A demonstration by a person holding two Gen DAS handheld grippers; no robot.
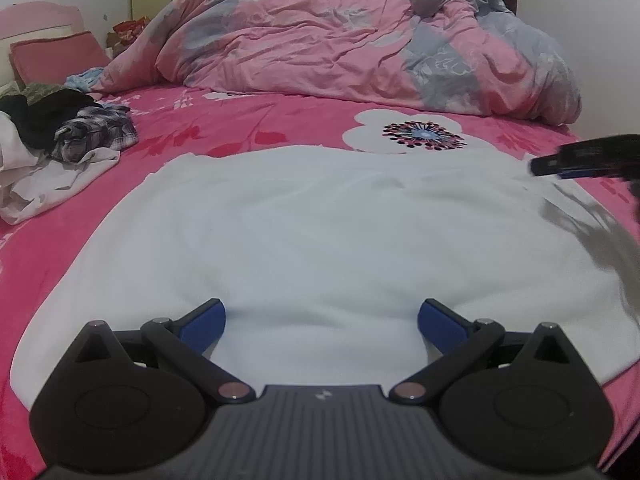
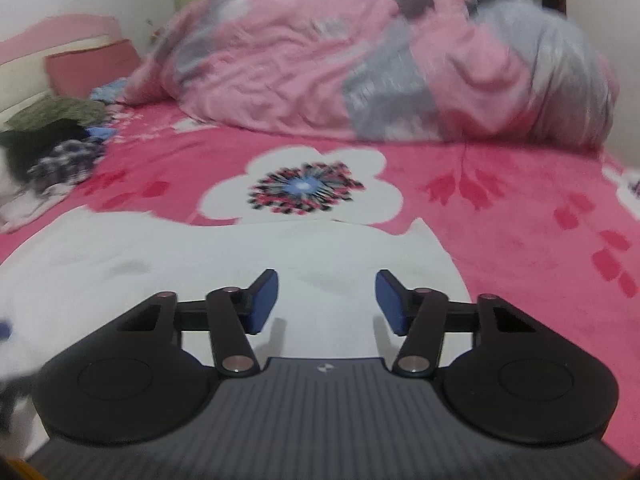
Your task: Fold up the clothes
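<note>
Left gripper stands wide open above the near edge of a white garment, which lies flat on the pink bed, holding nothing. Right gripper (this view is blurred) is also open and empty, over the garment's right part.

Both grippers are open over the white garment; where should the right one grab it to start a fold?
Take the white garment at its far right corner, coming in from the right over the pink sheet. The right gripper hangs nearest, and that edge lies flat and exposed.
</note>
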